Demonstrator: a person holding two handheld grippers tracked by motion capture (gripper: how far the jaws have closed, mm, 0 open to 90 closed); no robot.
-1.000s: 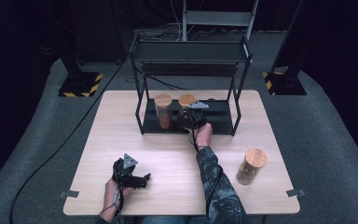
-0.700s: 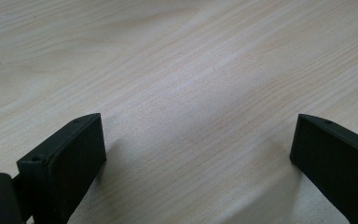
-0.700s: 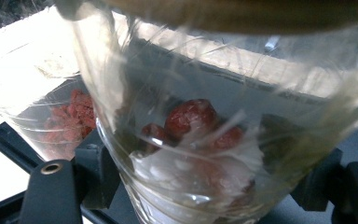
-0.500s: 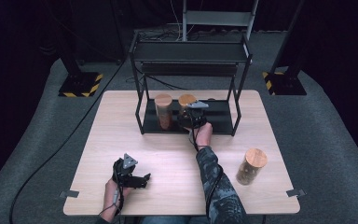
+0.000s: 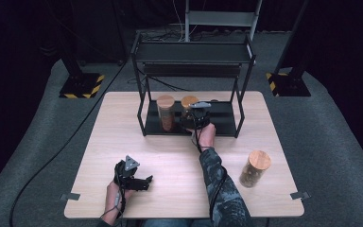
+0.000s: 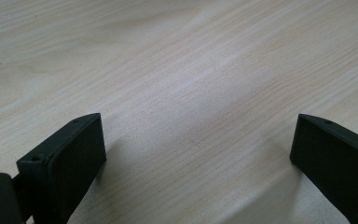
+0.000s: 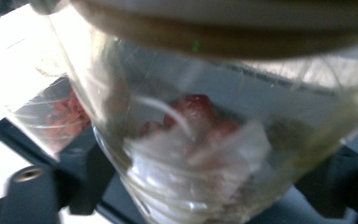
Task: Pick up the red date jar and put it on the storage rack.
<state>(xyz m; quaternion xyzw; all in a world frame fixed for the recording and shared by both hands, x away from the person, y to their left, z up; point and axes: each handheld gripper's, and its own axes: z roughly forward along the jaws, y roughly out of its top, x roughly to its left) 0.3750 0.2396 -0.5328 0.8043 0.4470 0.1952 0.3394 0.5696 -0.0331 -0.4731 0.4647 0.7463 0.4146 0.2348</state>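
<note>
While the right gripper (image 5: 192,119) reaches onto the lower shelf of the black rack (image 5: 223,116), a glass jar (image 7: 205,135) stands between its jaws, which have just been opening; they now sit slackened on either side of the glass rather than clamped on it. That jar is upright, its long axis vertical, with the wooden lid (image 5: 189,101) pointing up above the jaws. Its wall is clear, and pale and red pieces fill the lower part. Just beside it, to the left of the jaws in the high view, stands a second jar (image 5: 166,113) with a reddish-brown filling. Another lidded jar (image 5: 254,169) stands on the desk (image 5: 123,123), well apart. Over bare wood, the left gripper (image 5: 142,182) holds its jaws wide apart around nothing.
</note>
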